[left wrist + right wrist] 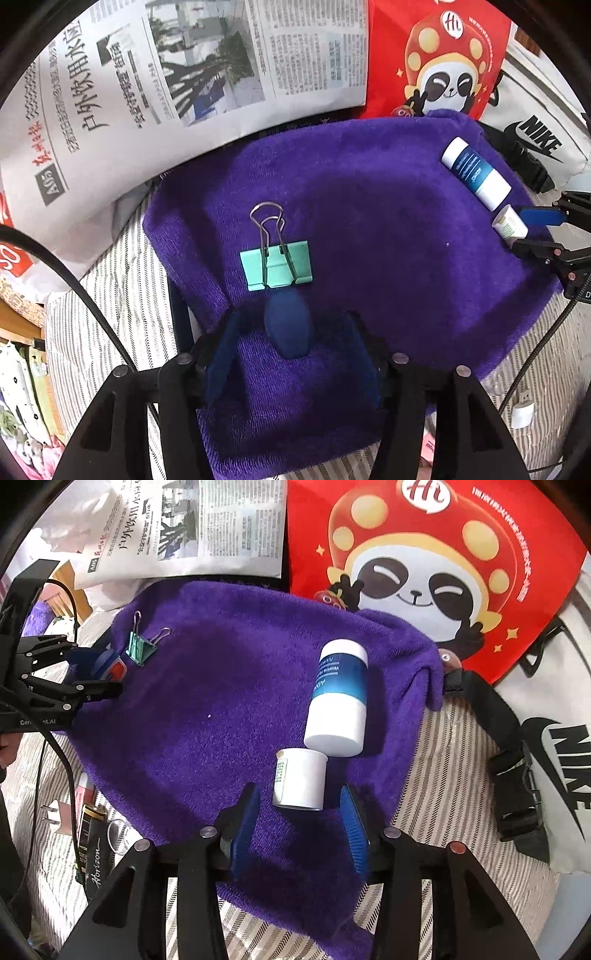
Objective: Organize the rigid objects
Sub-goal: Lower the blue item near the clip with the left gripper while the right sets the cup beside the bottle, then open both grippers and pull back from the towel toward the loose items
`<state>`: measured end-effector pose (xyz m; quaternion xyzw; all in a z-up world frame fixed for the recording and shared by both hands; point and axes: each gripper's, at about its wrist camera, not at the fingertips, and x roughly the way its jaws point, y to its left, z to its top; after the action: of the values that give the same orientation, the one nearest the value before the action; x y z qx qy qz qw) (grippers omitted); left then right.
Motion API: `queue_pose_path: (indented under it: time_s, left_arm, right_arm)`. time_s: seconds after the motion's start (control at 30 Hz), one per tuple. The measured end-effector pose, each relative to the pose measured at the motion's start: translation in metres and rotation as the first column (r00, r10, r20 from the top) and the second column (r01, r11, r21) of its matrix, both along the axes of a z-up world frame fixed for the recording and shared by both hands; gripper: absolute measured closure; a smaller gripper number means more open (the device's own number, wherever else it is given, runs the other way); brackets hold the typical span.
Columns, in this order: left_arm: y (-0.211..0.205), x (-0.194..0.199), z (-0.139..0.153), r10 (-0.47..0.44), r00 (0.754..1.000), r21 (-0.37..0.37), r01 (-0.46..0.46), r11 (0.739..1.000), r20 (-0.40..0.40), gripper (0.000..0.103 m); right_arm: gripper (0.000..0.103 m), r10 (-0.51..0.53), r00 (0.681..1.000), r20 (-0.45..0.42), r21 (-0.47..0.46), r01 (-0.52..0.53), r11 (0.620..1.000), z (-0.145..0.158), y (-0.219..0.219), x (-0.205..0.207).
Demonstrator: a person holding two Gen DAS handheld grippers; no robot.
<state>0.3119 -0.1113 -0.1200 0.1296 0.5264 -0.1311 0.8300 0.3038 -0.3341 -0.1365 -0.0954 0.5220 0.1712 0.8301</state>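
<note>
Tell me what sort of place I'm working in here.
Probably a home, perhaps a bed: a purple towel spread over striped fabric, with a newspaper, red panda bag and Nike bag around it.

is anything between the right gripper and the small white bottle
Nothing visible. The small white bottle lies on the purple towel between the open right gripper's fingers, gaps either side; the blue-banded bottle lies just beyond.
</note>
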Motion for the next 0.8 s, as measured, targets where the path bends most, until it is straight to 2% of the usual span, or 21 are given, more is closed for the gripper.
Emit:
queue_pose_path:
  time_s: [0.33, 0.4, 0.67, 0.8]
  left_arm:
    - [0.01, -0.008, 0.031, 0.008, 1.0, -0.069, -0.006, 0.998, 0.024, 0.045]
    - [0.013, -0.01, 0.039, 0.014, 0.999, -0.068, -0.011, 0.998, 0.041, 0.036]
    - [0.026, -0.019, 0.062, 0.013, 0.995, -0.1, -0.003, 0.995, 0.096, 0.035]
    - [0.021, -0.028, 0.074, -0.009, 0.992, -0.106, 0.022, 0.994, 0.126, 0.035]
  right_arm:
    - [0.057, -0.022, 0.999, 0.035, 0.005, 0.022, 1.0, 0.025, -0.008, -0.008]
    - [0.057, -0.031, 0.999, 0.042, 0.003, 0.031, 1.0, 0.028, -0.013, -0.011]
    - [0.057, -0.13, 0.989, 0.073, 0.089, 0.123, 0.988, 0.035, -0.031, -0.051]
    - [0.057, -0.162, 0.983, 0.081, 0.097, 0.154, 0.983, 0.038, -0.026, -0.072]
